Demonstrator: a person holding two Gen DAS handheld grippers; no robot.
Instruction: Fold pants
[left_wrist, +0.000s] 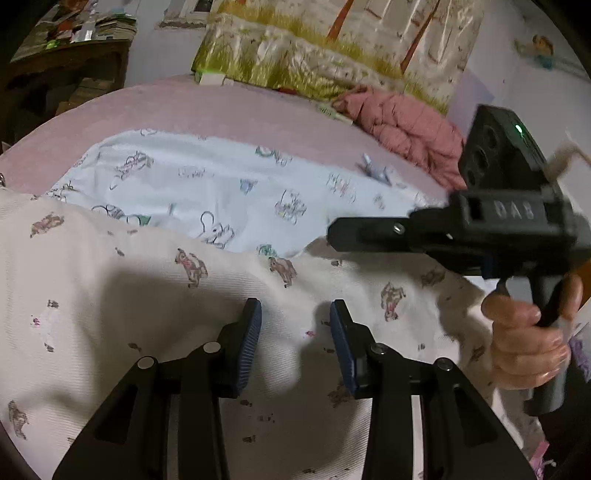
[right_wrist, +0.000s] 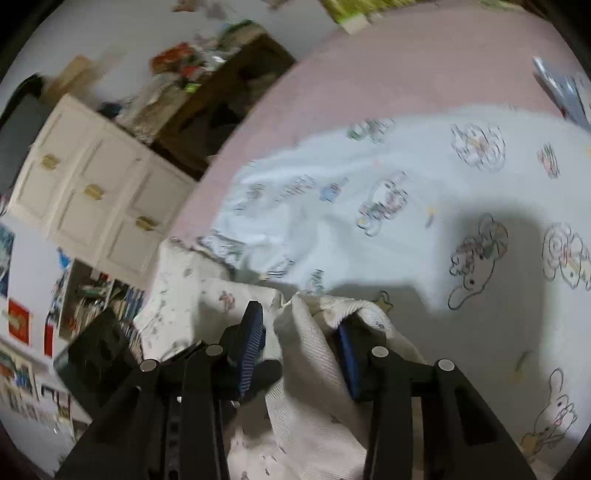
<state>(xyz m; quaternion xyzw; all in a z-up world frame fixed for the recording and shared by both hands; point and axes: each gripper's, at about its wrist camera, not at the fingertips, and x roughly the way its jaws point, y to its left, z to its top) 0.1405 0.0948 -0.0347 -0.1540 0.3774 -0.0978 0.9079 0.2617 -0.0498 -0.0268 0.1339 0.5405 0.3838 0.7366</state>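
We had the pants (left_wrist: 147, 302) spread cream side up over the sheet (left_wrist: 207, 177) on the bed (left_wrist: 229, 107), prob. so a flat surface backs each fold. Our left claw (left_wrist: 295, 332) hung just above the cloth w/ jaws apart, nothing between them. Our right claw (right_wrist: 301, 343) also stood apart; a ridge of pants fabric (right_wrist: 306, 332) rose between its pads, but no pinch was visible, so we judged it loose. Left view alone showed the hand (left_wrist: 528, 332) on the right handle; right view alone showed that bunched ridge and the drawers (right_wrist: 99, 192).
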